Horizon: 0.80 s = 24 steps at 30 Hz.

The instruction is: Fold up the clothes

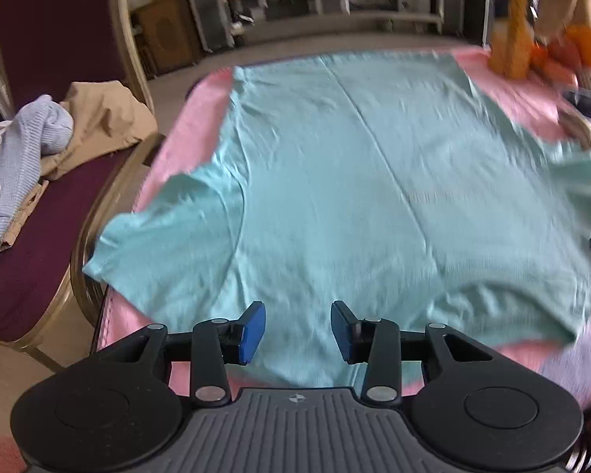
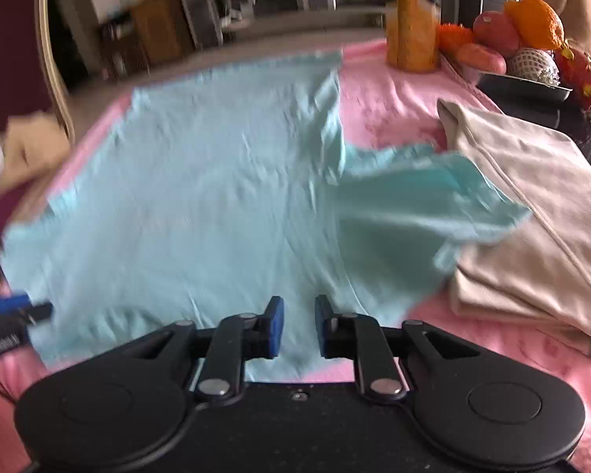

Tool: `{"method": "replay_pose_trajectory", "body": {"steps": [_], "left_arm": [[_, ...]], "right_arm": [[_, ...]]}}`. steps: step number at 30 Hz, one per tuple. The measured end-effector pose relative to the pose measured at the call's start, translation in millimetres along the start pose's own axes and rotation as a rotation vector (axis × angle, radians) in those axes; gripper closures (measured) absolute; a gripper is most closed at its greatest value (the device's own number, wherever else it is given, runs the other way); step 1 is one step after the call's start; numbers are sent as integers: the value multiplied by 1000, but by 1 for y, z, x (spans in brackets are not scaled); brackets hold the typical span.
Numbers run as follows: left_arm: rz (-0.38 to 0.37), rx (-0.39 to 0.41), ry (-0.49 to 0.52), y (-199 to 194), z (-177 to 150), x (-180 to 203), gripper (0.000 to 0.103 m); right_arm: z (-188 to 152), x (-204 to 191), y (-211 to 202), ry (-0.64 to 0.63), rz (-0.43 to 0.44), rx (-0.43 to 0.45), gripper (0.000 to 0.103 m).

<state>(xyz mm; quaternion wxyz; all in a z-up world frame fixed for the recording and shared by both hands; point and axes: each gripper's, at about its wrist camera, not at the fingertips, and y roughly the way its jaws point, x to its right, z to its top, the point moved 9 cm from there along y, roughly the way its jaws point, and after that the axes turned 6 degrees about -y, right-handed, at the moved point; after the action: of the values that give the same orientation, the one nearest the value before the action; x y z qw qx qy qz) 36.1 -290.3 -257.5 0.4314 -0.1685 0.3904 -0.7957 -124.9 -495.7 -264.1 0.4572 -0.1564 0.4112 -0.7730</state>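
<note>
A light teal T-shirt (image 1: pixel 335 181) lies spread flat on the pink-covered table (image 1: pixel 189 130), collar end toward me. It also shows in the right wrist view (image 2: pixel 201 197). Its right sleeve (image 2: pixel 421 197) is rumpled and partly lies on a folded beige garment (image 2: pixel 532 228). My left gripper (image 1: pixel 298 331) is open and empty just above the shirt's near edge. My right gripper (image 2: pixel 299 325) is open and empty above the same near edge. The left gripper's blue pad (image 2: pixel 4 303) shows at the left edge of the right wrist view.
A maroon chair (image 1: pixel 39 276) at the table's left holds a blue knit and a tan garment (image 1: pixel 102 118). A tray of fruit (image 2: pixel 532 43) and a yellow object (image 2: pixel 411 15) stand at the far right corner. The pink cloth (image 2: pixel 390 94) shows bare beyond the sleeve.
</note>
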Motion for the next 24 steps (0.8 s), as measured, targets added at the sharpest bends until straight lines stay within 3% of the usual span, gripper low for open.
{"method": "replay_pose_trajectory", "body": {"steps": [3, 8, 16, 20, 24], "left_arm": [[-15, 23, -12, 7, 18, 7, 63], [0, 70, -6, 31, 55, 18, 63], [-2, -31, -117, 62, 44, 1, 63], [18, -38, -135, 63, 43, -6, 62], [22, -33, -117, 59, 40, -4, 62]], "right_arm": [[20, -9, 13, 55, 87, 18, 90], [55, -33, 51, 15, 109, 11, 89], [107, -56, 114, -17, 97, 76, 88], [112, -66, 135, -126, 34, 90, 87], [94, -71, 117, -200, 15, 31, 86]]}}
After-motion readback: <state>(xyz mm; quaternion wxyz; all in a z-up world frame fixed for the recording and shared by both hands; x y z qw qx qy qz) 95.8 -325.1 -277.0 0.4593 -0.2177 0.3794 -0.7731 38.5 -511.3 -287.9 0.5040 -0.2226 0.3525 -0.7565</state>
